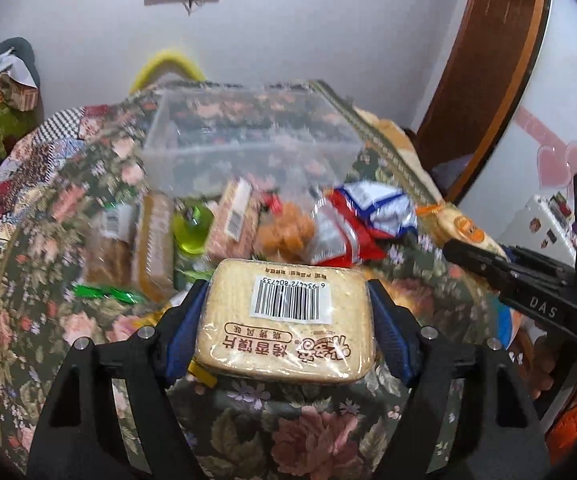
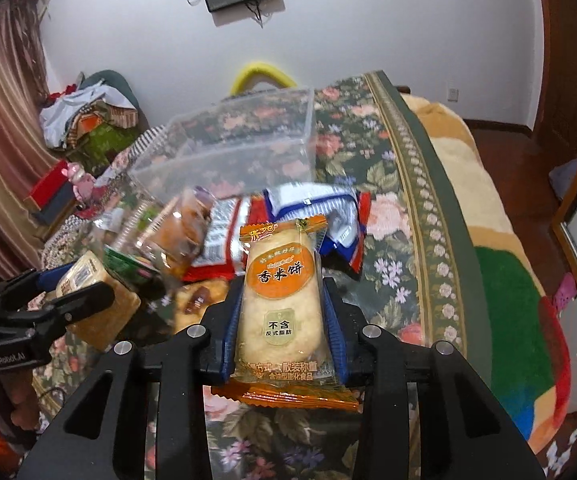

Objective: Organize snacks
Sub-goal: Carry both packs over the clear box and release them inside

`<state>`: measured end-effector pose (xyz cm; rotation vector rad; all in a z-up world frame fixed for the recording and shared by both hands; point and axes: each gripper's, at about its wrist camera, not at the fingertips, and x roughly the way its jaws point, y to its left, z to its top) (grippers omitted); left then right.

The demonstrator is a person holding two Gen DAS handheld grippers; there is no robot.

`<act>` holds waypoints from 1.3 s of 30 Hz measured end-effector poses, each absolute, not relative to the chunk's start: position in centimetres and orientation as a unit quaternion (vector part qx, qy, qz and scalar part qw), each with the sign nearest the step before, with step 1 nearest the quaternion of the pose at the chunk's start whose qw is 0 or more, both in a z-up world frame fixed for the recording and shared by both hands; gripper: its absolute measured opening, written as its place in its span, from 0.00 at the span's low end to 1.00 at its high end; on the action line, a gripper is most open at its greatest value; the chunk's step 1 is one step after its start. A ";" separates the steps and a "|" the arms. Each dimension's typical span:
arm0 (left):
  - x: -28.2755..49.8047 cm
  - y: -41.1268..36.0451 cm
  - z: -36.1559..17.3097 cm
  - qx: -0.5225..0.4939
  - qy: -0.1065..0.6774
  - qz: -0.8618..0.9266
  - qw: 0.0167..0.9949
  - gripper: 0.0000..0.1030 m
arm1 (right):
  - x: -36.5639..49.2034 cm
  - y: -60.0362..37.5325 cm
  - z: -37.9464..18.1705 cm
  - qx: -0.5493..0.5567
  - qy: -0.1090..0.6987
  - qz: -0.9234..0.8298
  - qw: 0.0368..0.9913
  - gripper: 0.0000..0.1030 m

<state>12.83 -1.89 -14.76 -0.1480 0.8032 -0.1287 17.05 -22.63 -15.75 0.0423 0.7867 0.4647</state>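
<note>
Step in hand: carrying snacks to the clear box [image 1: 248, 140] on the flowered cloth [image 1: 308, 432]. Left gripper [image 1: 288, 320] clamps a biscuit pack [image 1: 286, 316]; right gripper [image 2: 282, 320] clamps a rice cracker [image 2: 280, 304]. Next move: reach over the snack pile [image 1: 288, 224], release inside the box.

A dark green cloth [image 2: 372, 152] with pink roses fills the middle of both views. The tan toast pack [image 1: 286, 316] at lower centre carries a white barcode label and brown lettering. The rice cracker packet [image 2: 282, 300] is orange-edged around a pale cracker. At upper centre, the clear box [image 1: 248, 136] shows the flowers through.
</note>
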 end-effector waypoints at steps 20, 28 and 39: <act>18.4 2.4 -9.4 -0.078 0.324 -0.016 0.943 0.74 | 20.0 -18.4 -10.5 0.017 0.291 0.261 0.920 0.33; 23.7 4.8 -10.3 -0.093 0.342 -0.007 0.935 0.74 | 23.1 -16.8 -10.0 0.004 0.282 0.263 0.923 0.33; 29.7 6.7 -11.8 -0.090 0.371 -0.008 0.924 0.74 | 27.7 -15.1 -11.0 -0.006 0.300 0.252 0.920 0.33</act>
